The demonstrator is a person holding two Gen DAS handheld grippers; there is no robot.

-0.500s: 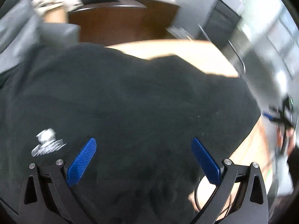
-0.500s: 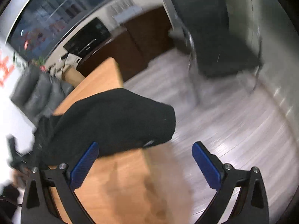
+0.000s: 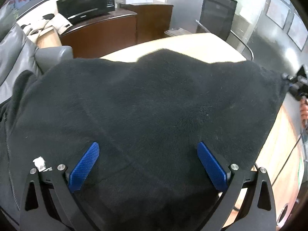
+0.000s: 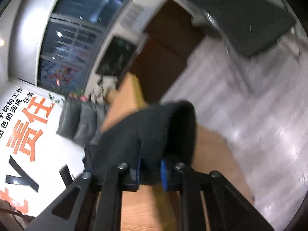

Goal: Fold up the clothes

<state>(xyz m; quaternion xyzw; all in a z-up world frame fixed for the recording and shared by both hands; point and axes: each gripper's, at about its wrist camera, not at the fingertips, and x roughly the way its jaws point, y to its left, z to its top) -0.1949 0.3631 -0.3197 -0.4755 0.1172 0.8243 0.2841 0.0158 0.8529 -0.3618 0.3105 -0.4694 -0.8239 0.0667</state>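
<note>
Black fleece makes up the garment (image 3: 154, 104) that lies spread over most of the wooden table (image 3: 202, 44), reaching from the table's left edge, where its cloth bunches beside a grey leather chair (image 3: 21, 57), to the right edge, where one corner is lifted off the wood. A seam runs slantwise across its nap, and a small white printed mark (image 3: 39, 162) shows near the left finger of the left gripper (image 3: 147, 166). That gripper hangs just over the near part of the garment with its blue pads (image 3: 84, 166) spread wide, nothing between them. The right gripper (image 4: 150, 170) has its pads pressed together on a thick fold of the garment's corner (image 4: 165, 130), which bulges up and curls over the fingertips; this view is blurred. In the left wrist view the right gripper appears only as a small dark shape at the garment's far right corner. Bare light wood shows along the table's far edge and right edge. Beyond the far edge stand a dark brown cabinet (image 3: 100, 32) with a black microwave (image 3: 86, 3) on top and a black office chair (image 3: 217, 11). A white wall banner with orange characters (image 4: 25, 127) shows in the right wrist view.
</note>
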